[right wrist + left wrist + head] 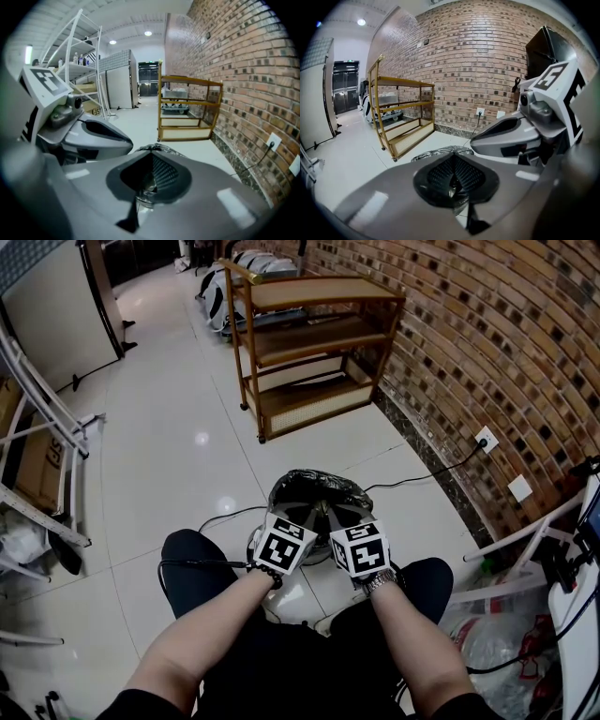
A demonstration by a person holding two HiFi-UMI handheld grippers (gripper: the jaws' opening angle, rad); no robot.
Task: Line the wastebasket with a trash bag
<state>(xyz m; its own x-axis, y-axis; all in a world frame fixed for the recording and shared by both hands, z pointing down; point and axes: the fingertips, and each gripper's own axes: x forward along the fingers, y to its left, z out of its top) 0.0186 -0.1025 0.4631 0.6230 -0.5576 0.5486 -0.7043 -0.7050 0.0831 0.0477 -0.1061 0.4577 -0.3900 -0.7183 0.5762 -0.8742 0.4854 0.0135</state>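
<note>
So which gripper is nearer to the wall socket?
Right. The right gripper is at the wastebasket rim, toward the wall socket; the left gripper is beside it, farther away.

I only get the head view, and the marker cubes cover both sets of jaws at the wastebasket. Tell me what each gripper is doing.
Observer: The left gripper is shut, with a pinch of trash bag film between its pads.
Operator: Now report the right one.
Observer: The right gripper is shut too, with crumpled bag film caught between its pads.
</note>
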